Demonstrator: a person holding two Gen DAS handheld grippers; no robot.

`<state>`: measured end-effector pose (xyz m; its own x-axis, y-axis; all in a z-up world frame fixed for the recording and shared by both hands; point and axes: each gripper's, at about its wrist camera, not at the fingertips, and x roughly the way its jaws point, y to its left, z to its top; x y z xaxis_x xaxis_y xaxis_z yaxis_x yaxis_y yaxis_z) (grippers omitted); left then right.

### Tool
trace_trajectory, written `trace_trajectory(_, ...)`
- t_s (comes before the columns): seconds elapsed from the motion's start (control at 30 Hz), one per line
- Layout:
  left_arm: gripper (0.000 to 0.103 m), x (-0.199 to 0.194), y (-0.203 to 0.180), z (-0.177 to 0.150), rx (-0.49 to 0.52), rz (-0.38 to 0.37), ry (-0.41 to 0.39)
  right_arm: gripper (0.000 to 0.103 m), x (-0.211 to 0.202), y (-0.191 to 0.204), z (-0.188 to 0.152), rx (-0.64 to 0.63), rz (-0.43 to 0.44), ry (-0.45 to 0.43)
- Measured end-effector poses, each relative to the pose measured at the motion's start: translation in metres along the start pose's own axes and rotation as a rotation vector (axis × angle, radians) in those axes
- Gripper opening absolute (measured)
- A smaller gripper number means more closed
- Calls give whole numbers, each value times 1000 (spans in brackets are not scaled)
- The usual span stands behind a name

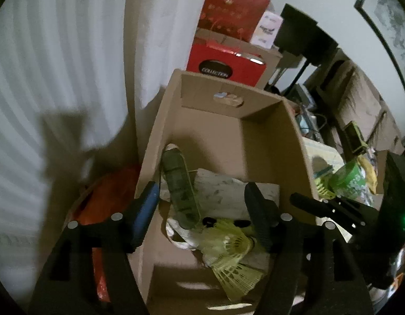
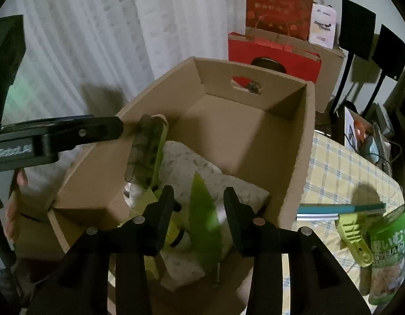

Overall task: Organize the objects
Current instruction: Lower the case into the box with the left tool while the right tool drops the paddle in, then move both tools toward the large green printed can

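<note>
White curtain (image 2: 102, 39) behind; checked tablecloth (image 2: 341, 162) at right. Open cardboard box (image 2: 299, 141) holds a white packet (image 2: 192, 162), a dark bottle (image 1: 180, 183) leaning on its left wall, and yellow shuttlecocks (image 1: 228, 239) near. Left gripper (image 1: 202, 210) open, empty, over the bottle. Right gripper (image 2: 198, 210) part open around a blurred green strip (image 2: 205, 225); contact unclear.

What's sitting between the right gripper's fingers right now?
In the right wrist view, a blurred green blade-shaped piece stands in the gap of the right gripper, over the cardboard box; neither finger visibly touches it.
</note>
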<state>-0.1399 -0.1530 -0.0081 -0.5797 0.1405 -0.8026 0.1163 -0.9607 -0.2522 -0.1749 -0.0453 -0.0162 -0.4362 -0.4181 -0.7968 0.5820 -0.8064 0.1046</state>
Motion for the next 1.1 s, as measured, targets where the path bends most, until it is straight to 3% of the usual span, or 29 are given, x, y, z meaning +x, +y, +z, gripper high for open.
trace_trajectory(0.17, 77, -17, -15, -5, 24, -21, -28, 44, -23, -6, -2, 6, -19, -40)
trace_trajectory(0.23, 81, -21, -21, -7, 37, -21, -35, 54, -33, -10, -4, 9, -41, -47)
trace_trajectory(0.7, 81, -36, -49, -20, 94, -20, -46, 68, -73, -44, -22, 87, -102, -98)
trace_trajectory(0.77, 87, -37, -53, -22, 107, -10, -53, 72, -78, -49, -23, 100, -107, -109)
trace_trajectory(0.8, 93, -38, -54, -23, 109, -8, -58, 75, -82, -52, -24, 110, -108, -116)
trace_trajectory(0.9, 95, -42, -60, -26, 107, -17, -78, 79, -91, -60, -26, 131, -110, -133)
trace_trajectory(0.97, 102, -44, -65, -28, 114, -17, -88, 83, -95, -65, -27, 143, -114, -138)
trace_trajectory(1.1, 102, -46, -78, -32, 138, -6, -100, 99, -106, -76, -32, 178, -114, -153)
